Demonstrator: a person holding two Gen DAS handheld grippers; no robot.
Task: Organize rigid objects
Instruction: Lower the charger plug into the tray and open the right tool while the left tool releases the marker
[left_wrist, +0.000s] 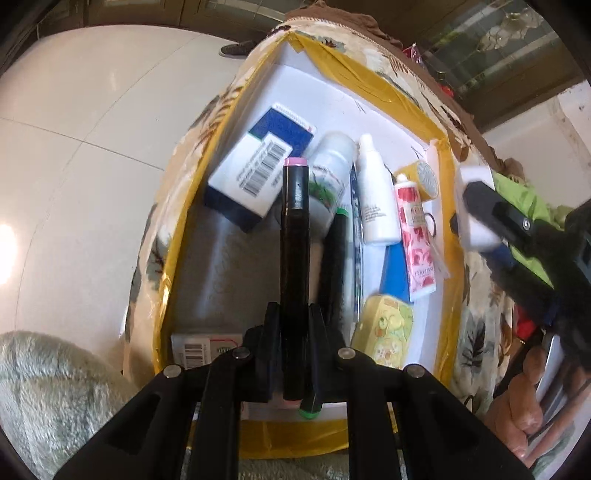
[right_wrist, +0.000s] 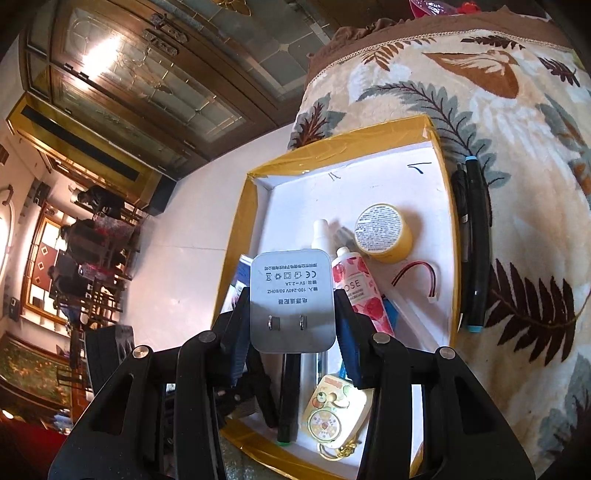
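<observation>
My left gripper (left_wrist: 293, 314) is shut on a black marker with a pink cap (left_wrist: 294, 236), held over the white box with yellow-taped rim (left_wrist: 177, 236). My right gripper (right_wrist: 291, 314) is shut on a white power adapter (right_wrist: 291, 291), prongs facing the camera, above the same box (right_wrist: 236, 236); it also shows in the left wrist view (left_wrist: 476, 206) at the box's right edge. Inside the box lie a blue-white carton (left_wrist: 255, 177), a white bottle (left_wrist: 376, 199), a rose hand-cream tube (left_wrist: 417, 236), a yellow round tin (right_wrist: 384, 232), a green-capped marker (left_wrist: 334, 266) and a yellow cartoon item (right_wrist: 332, 413).
The box sits on a leaf-patterned blanket (right_wrist: 517, 184). A blue-capped marker and a black pen (right_wrist: 474, 243) lie on the blanket just right of the box. A red-black wire (right_wrist: 417, 275) lies in the box. White tiled floor (left_wrist: 74, 147) lies to the left.
</observation>
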